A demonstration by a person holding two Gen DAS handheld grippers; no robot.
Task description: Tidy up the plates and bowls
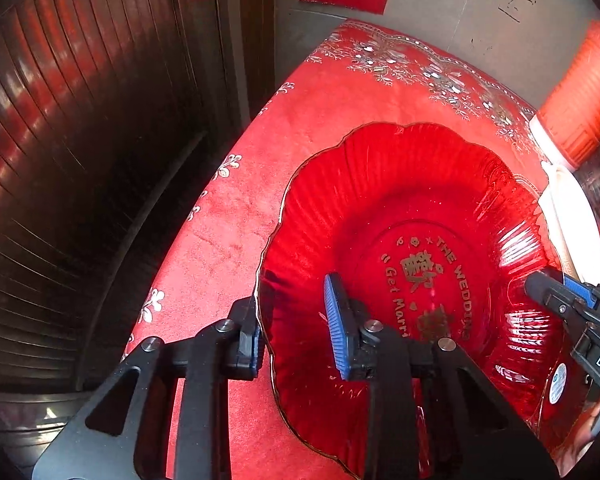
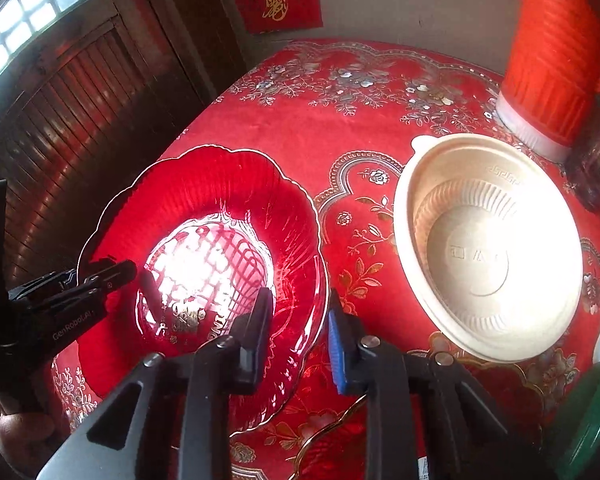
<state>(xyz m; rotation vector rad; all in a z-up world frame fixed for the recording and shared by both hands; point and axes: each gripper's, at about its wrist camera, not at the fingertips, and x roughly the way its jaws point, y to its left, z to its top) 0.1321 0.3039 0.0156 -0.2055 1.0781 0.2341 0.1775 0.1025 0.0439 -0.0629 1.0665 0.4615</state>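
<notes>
While both claws straddle the red plate's rim, the scene runs as follows, largest thing first

Table: a red embroidered cloth (image 2: 312,128) covers it, set against a wall beside a dark slatted door (image 1: 80,160)

Red plate: the scalloped glass red plate (image 1: 400,208) lies flat on the cloth near the table's left edge, gold wedding lettering at its centre

Beige bowl: a round disposable beige bowl (image 2: 488,248) sits to the plate's right, near but apart, mouth up and empty

Red flask: a ribbed red flask (image 2: 548,52) stands at the back right by the wall

Left gripper: the left gripper (image 1: 296,328) is spread, 1 finger outside the plate's near rim and 1 over the inside; not yet pinching

Right gripper: the right gripper (image 2: 300,332) is likewise spread across the plate's opposite rim, nothing held

Progress: I judge this an early stage (plate and bowl lie separately, nothing stacked); grasping, lifting and nesting are all left to do

Views: the right wrist view alone shows the whole bowl, a window and part of another gold-rimmed red dish (image 2: 324,440) at the bottom edge; the left wrist view alone lets the plate's lettering be read, where the other shows only glare
</notes>
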